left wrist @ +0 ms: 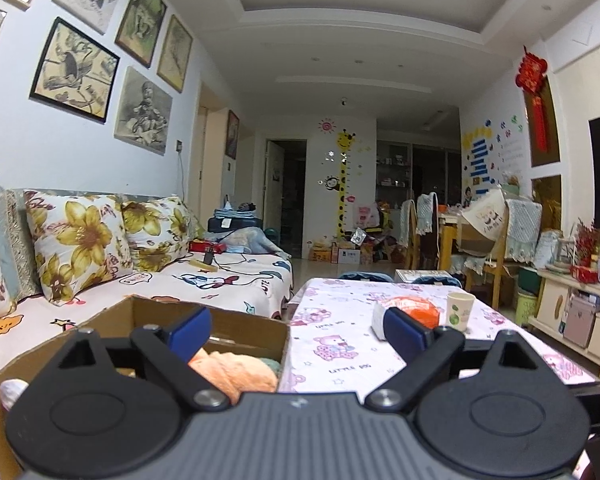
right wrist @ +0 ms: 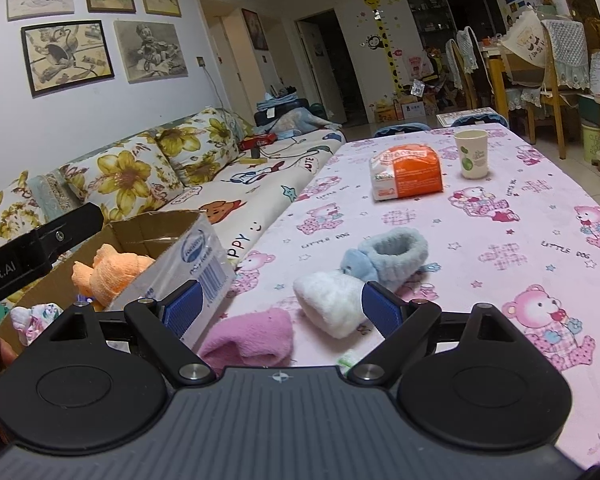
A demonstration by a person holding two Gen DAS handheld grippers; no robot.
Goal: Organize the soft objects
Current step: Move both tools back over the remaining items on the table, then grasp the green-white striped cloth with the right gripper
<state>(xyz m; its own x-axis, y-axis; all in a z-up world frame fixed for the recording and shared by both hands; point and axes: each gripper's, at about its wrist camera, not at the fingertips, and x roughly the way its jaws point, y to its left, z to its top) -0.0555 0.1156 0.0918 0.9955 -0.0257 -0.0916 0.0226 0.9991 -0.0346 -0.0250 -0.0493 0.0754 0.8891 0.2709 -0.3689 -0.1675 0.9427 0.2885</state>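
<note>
Fleece items: we see a white sock (right wrist: pixel 332 304), a blue sock (right wrist: pixel 392 256) and a pink sock (right wrist: pixel 252 340) lying together on the tablecloth (right wrist: pixel 520 216), near the table's front edge.
Stored item: an orange soft piece (right wrist: pixel 108 272) lies inside the cardboard box (right wrist: pixel 148 232), beside the table.
Right gripper (right wrist: pixel 281 308): spread, empty, aimed at the white sock.
Left gripper (left wrist: pixel 296 330): spread wide, holding nothing, above the box rim.
Step in hand: we judge it to be picking the next sock.
Method: we straddle the sock's bulk, close gently, lift clear of its neighbours.
Surroundings: tissue pack (right wrist: pixel 408 174) and cup (right wrist: pixel 472 154) stand well apart.
</note>
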